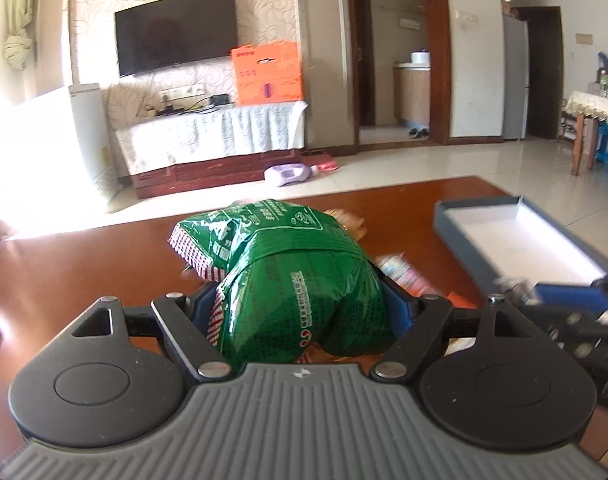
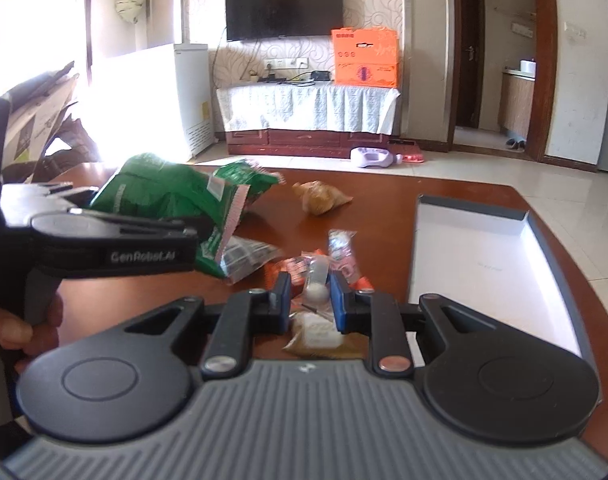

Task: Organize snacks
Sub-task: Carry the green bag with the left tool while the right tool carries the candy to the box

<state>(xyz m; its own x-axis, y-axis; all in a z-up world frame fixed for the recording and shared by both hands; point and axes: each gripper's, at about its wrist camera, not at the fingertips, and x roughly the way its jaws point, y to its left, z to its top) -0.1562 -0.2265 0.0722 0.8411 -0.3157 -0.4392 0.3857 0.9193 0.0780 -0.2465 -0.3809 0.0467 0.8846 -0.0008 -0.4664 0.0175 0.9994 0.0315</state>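
Left gripper (image 1: 299, 304) jaws, half open, squeeze a green bag (image 1: 291, 272) above the bench (image 1: 83, 264). Right gripper (image 2: 310, 300) jaws, nearly closed, pinch a small packet (image 2: 318, 280).

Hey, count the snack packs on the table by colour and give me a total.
green bag, in the left gripper: 1
golden-brown bag: 1
pink-and-white packet: 1
orange packet: 1, blurred, maybe more
clear packet, in the right gripper: 1
tan packet: 1
Total: 6 at least
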